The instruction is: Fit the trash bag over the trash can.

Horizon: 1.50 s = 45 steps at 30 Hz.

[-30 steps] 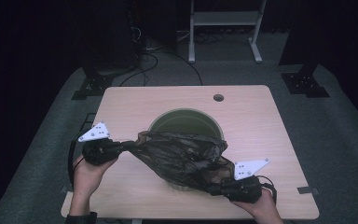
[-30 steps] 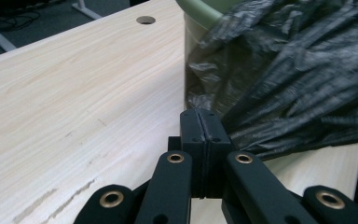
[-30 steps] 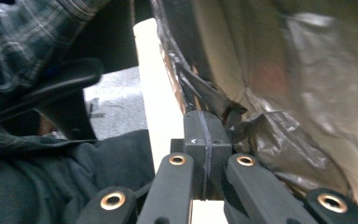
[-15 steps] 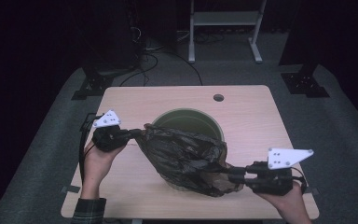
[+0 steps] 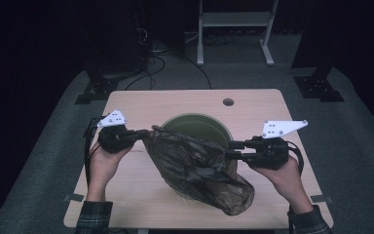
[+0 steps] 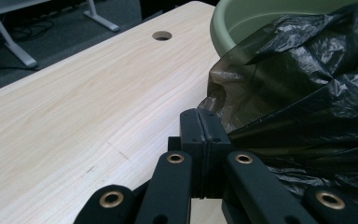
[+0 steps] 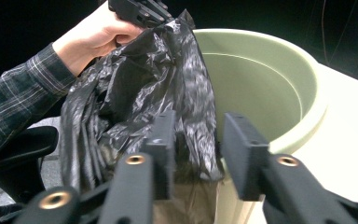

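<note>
Evidently light, limp and slippery, the black bag [image 5: 199,168] drapes over the green bin [image 5: 202,126]. Left gripper [image 6: 200,122] jaws are clamped on its edge; right gripper [image 7: 198,140] jaws stand apart, film between them. Best grasped at bunched rim folds.

Left gripper [image 5: 143,132] and right gripper [image 5: 231,149]: black bodies, black jaws with brass-ringed screw holes; grey three-cornered plates dotted with holes on top; black cables trailing; person wears dark plaid sleeves [image 5: 93,218].
</note>
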Each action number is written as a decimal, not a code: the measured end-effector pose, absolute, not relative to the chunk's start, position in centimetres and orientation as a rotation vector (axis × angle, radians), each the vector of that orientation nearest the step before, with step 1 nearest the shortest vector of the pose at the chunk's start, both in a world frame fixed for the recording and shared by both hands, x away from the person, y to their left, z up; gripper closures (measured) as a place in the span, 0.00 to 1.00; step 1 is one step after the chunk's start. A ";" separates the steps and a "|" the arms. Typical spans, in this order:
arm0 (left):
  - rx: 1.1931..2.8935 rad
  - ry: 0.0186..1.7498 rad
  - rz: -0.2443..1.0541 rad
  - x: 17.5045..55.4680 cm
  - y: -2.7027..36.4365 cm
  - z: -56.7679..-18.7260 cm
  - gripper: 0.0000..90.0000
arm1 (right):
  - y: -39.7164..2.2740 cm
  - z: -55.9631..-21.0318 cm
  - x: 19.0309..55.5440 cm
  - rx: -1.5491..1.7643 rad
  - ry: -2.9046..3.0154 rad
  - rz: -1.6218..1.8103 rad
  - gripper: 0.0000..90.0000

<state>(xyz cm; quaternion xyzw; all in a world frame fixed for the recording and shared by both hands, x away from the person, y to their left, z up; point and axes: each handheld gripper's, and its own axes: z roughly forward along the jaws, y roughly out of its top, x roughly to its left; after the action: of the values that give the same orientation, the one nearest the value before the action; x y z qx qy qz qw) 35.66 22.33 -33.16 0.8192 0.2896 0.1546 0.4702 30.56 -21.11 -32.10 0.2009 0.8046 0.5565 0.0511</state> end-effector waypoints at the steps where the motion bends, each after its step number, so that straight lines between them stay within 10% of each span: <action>1: 2.007 0.711 0.379 35.7 22.3 -33.1 1.00 | -21.0 -32.1 30.7 0.609 2.456 1.693 0.85; 4: 2.005 0.704 0.383 35.8 22.2 -33.1 1.00 | -20.8 -32.2 31.0 0.598 2.440 1.651 1.00; 42: 2.112 0.796 0.340 39.6 21.0 -37.6 1.00 | -22.5 -39.1 42.1 1.071 2.288 1.354 1.00; 45: 2.113 0.797 0.340 39.5 21.1 -37.7 1.00 | -23.2 -38.6 41.6 1.085 2.284 1.416 0.80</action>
<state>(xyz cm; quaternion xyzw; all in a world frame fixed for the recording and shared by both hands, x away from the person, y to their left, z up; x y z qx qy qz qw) 39.53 21.14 -37.68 0.8414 0.3174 0.1355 0.4158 41.59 -23.19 -38.55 0.3714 0.7823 0.4851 0.1213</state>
